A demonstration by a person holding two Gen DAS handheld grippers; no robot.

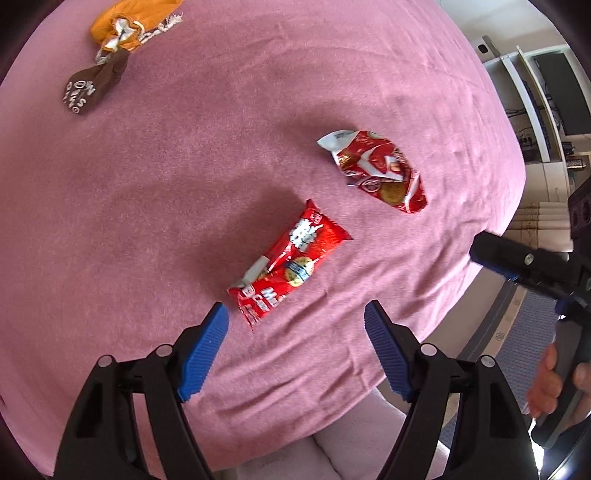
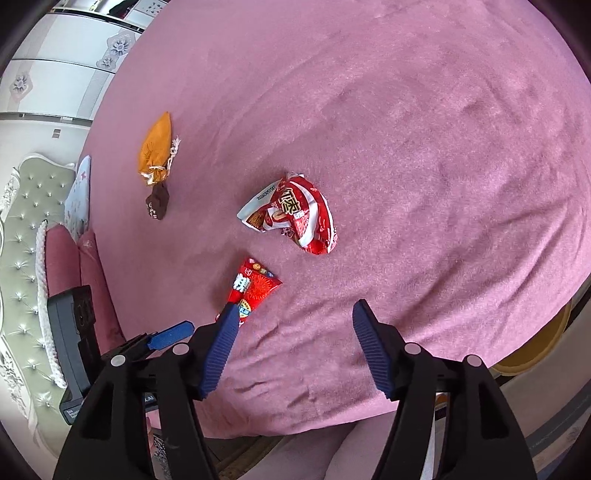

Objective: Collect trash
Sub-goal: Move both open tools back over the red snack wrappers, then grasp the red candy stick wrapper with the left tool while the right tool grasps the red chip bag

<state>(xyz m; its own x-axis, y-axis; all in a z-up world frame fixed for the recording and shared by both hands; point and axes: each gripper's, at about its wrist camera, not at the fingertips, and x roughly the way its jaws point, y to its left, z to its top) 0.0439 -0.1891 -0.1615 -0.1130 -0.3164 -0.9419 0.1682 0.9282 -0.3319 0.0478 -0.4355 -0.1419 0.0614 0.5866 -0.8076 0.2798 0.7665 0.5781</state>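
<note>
While both grippers hang above the pink blanket, neither holds anything. The left gripper has its blue-padded fingers spread wide, with nothing between them. The right gripper is spread equally wide and is likewise empty.

All positions below refer to the long red snack wrapper, which lies flat on the blanket.

- Left gripper: its fingertips sit just short of the wrapper's near end; in the left wrist view the left pad lies just beside that end. Contact cannot be confirmed.
- Right gripper: in the right wrist view its left pad overlaps the wrapper's near end and hides part of it. Whether the pad touches the wrapper cannot be told.
- Crumpled red-and-white wrapper: lies on the blanket near the long wrapper, beyond its far end, the two apart.
- Orange pouch with a white drawstring: lies well apart from the long wrapper, toward the far side of the blanket.
- Brown pouch with white lettering: lies against the orange pouch's tied mouth, also well apart from the long wrapper.

The person's right hand grips the handle of the right gripper beyond the blanket's edge.
</note>
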